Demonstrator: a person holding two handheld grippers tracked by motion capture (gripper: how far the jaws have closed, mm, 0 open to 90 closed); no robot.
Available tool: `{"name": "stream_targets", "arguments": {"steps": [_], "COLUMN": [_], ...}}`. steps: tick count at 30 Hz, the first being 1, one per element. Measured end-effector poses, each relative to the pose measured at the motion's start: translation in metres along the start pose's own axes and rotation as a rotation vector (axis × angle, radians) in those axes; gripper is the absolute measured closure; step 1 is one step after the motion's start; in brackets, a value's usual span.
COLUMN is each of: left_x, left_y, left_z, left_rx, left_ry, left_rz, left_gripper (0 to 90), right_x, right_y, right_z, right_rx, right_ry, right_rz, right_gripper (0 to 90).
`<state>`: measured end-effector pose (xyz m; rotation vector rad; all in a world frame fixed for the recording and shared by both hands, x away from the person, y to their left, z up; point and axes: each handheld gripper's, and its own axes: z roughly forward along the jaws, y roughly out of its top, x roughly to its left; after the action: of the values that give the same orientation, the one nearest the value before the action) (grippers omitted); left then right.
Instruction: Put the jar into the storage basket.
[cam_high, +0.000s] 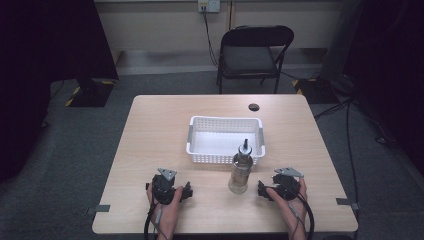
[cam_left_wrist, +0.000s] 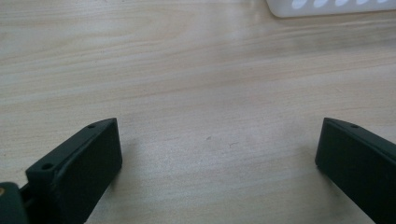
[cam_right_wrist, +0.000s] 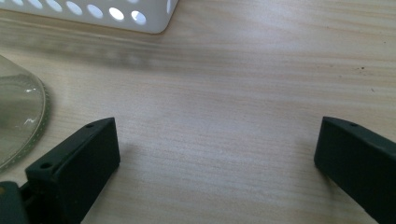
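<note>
No readable text or labels.

Each black hand-held gripper (cam_high: 188, 191) carries a grey three-cornered plate, blocky jaws (screw holes on top) and a trailing cable.

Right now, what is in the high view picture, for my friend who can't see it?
A clear glass bottle with a metal spout stands on a light wooden table, just in front of a white plastic basket. Two hands rest black grippers, the left gripper and right gripper, either side of it, not touching.

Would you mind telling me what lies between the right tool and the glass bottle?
Nothing: in the high view, bare table separates the right tool from the glass bottle.
</note>
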<state>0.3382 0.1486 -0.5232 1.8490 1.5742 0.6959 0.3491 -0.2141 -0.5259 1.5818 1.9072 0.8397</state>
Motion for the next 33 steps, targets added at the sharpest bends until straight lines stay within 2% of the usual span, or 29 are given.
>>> {"name": "stream_targets", "arguments": {"steps": [33], "left_x": [0.0000], "left_y": [0.0000], "left_z": [0.0000], "left_rx": [0.000], "left_ry": [0.000], "left_rz": [0.000], "left_gripper": [0.0], "right_x": [0.0000], "right_y": [-0.0003], "right_z": [-0.0004], "right_rx": [-0.001], "right_ry": [-0.005], "right_rz": [0.008], "right_gripper": [0.0]}}
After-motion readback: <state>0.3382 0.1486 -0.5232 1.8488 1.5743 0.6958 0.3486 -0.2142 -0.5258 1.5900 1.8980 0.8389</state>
